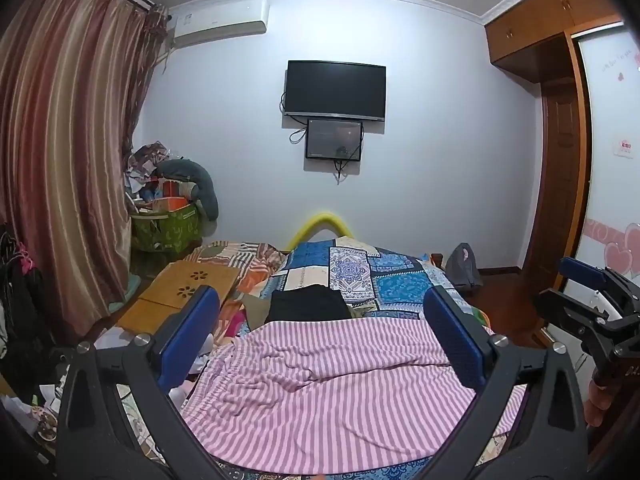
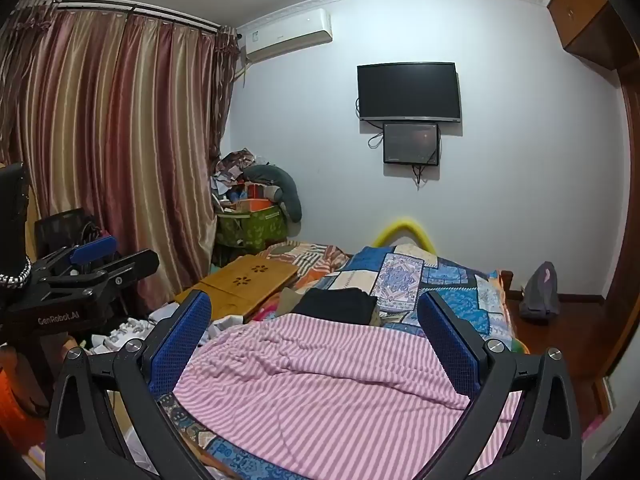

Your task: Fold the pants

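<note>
The bed (image 1: 394, 280), covered by a blue patchwork quilt, carried the pink-striped pants (image 1: 332, 392) spread flat at its near end. At twelve o'clock from them lay a folded black garment (image 1: 308, 300), touching their far edge. At ten o'clock rested a wooden lap tray (image 1: 188, 288).

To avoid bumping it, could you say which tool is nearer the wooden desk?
Left. The left tool sits just right of the wooden desk; the right tool is farther right again.

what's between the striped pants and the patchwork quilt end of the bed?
A folded black garment lies just beyond the striped pants, on the quilt; both views show it.
</note>
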A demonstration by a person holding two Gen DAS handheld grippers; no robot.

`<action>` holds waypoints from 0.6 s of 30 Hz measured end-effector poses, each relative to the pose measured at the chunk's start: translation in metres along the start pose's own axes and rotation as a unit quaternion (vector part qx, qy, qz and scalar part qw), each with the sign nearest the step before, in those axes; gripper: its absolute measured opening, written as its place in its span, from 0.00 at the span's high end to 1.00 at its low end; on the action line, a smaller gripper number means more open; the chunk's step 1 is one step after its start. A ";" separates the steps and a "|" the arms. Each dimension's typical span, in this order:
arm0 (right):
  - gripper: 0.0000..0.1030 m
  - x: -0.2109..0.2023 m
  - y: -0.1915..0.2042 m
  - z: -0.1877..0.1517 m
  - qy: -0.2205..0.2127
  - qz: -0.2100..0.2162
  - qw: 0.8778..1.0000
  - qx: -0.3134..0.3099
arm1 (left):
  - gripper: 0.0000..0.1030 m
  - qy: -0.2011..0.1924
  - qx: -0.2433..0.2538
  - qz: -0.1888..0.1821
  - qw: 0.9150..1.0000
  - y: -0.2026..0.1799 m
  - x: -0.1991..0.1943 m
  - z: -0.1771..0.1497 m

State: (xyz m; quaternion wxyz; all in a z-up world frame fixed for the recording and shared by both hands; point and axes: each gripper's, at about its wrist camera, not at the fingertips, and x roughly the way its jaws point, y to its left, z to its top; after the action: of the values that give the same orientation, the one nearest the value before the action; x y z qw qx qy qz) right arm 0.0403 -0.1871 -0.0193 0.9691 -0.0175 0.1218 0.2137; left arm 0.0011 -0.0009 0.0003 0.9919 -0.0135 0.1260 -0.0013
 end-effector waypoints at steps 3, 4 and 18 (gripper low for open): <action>0.00 0.000 0.000 0.000 -0.002 -0.003 1.000 -0.002 | 0.00 0.007 0.005 -0.003 1.000 -0.005 0.002 0.000; 0.00 0.000 -0.001 0.000 -0.003 -0.004 1.000 -0.002 | 0.00 0.008 0.006 -0.002 1.000 -0.006 0.003 -0.001; 0.00 0.001 0.002 -0.001 0.000 -0.004 1.000 -0.004 | 0.00 0.012 -0.016 0.008 1.000 0.000 0.010 0.003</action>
State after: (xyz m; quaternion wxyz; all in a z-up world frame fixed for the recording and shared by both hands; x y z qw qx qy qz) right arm 0.0405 -0.1847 -0.0206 0.9699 -0.0218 0.1207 0.2106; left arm 0.0112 -0.0007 0.0005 0.9900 -0.0280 0.1378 0.0082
